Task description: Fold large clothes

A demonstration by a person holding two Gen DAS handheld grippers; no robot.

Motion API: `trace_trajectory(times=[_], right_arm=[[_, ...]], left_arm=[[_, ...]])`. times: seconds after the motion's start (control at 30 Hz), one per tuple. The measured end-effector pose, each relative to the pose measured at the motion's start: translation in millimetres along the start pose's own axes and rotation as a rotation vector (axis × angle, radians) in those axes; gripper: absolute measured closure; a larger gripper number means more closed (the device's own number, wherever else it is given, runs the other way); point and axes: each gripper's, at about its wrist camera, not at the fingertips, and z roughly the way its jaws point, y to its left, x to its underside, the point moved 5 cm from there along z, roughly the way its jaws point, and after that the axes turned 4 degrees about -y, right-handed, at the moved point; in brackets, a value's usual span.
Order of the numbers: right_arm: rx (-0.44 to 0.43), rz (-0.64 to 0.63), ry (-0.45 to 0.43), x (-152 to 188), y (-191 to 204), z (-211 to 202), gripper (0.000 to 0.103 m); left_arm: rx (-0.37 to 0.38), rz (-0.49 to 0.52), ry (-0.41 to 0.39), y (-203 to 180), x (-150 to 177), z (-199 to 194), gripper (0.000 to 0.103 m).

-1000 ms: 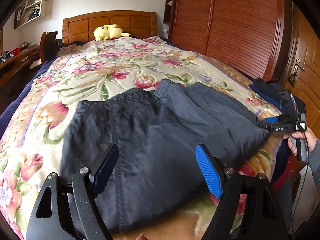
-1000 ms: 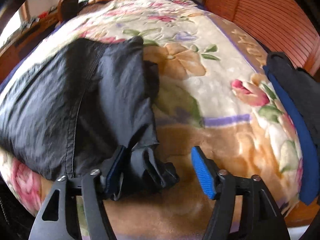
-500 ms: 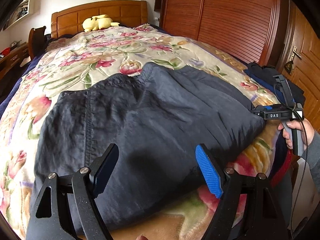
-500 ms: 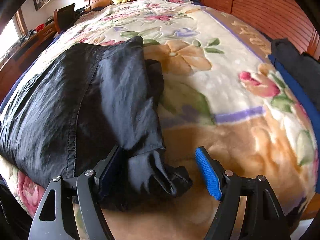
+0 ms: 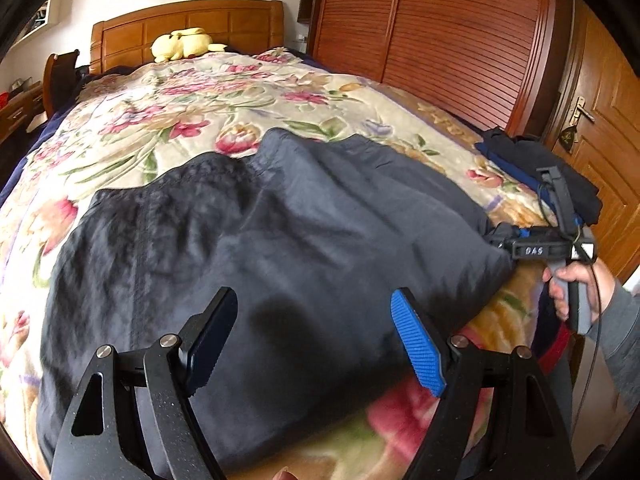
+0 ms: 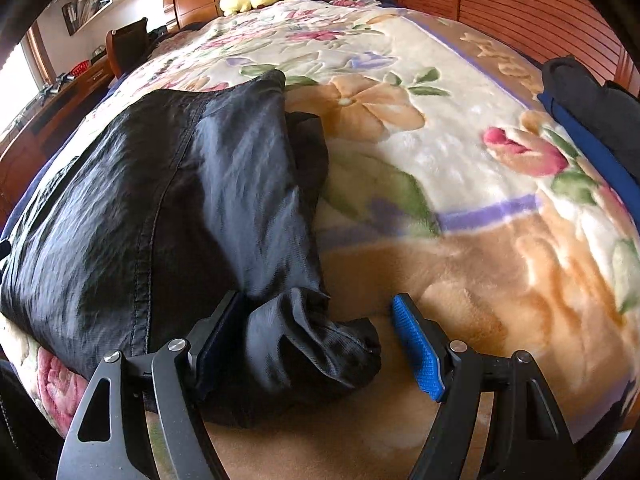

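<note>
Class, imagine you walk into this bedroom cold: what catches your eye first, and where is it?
A big dark jacket sprawls across the near end of the floral blanket. Both open grippers, left gripper and right gripper, sit at its near edge. A yellow plush toy rests by the headboard.

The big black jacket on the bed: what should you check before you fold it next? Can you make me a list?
1. Black jacket lying spread on the flowery blanket: ok.
2. Left gripper open and holding nothing, above the jacket's near edge: ok.
3. Right gripper open with the bunched jacket end between its fingers: ok, ready to close.
4. Cloth smooth: not ok, the end by the right gripper is crumpled and there are wrinkles in the middle.
5. Room to fold: ok, bare blanket lies beyond the jacket; the dark clothes pile sits apart at the bed's edge.
6. Sleeves tucked flat underneath: cannot tell.
</note>
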Motion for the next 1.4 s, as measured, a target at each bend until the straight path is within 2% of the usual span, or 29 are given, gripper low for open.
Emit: trace_trajectory(times=[0.27,0.6,0.7,0.8,0.9,0.97,1.03,1.1,1.2,1.33,1.4], right_arm=[[-0.027,0.030,-0.048,7.5,-5.6,1.2,0.023],[-0.025,0.023,-0.074,12.4,-5.5,-1.2,0.022],[-0.030,0.032,-0.066,12.6,-5.8,-0.9,0.022],[-0.065,0.092,-0.014,10.2,-10.3,1.1,0.022],[-0.049,0.081,0.008,6.9,-8.4,1.3,0.023],[-0.045,0.077,0.018,5.4,-5.5,0.2,0.029],[-0.092,0.077,0.028,2.8,0.4,-3.7,0.059],[-0.146,0.079,0.037,-1.0,7.1,-9.5,0.080],[-0.117,0.034,-0.011,-11.8,14.9,-28.7,0.085],[-0.173,0.051,-0.138,-41.0,28.7,-70.5,0.088],[-0.187,0.018,-0.193,-58.6,47.1,-91.3,0.088]], left_arm=[[0.005,0.037,0.049,-24.8,-7.8,30.5,0.023],[-0.009,0.058,0.090,-26.4,-1.2,43.9,0.023],[-0.008,0.059,0.102,-25.8,1.8,48.6,0.022],[-0.018,0.073,0.108,-27.0,3.7,51.1,0.022],[-0.020,0.075,0.108,-27.5,3.9,51.3,0.022],[-0.016,0.070,0.107,-27.4,3.7,50.6,0.022],[-0.010,0.062,0.102,-24.8,2.6,45.9,0.022],[-0.007,0.054,0.089,-20.6,0.6,38.3,0.022],[-0.010,0.032,0.055,-7.7,-3.9,20.8,0.022],[-0.028,0.000,-0.007,16.9,-8.2,-13.4,0.022],[-0.047,-0.021,-0.040,34.2,-8.9,-33.8,0.022]])
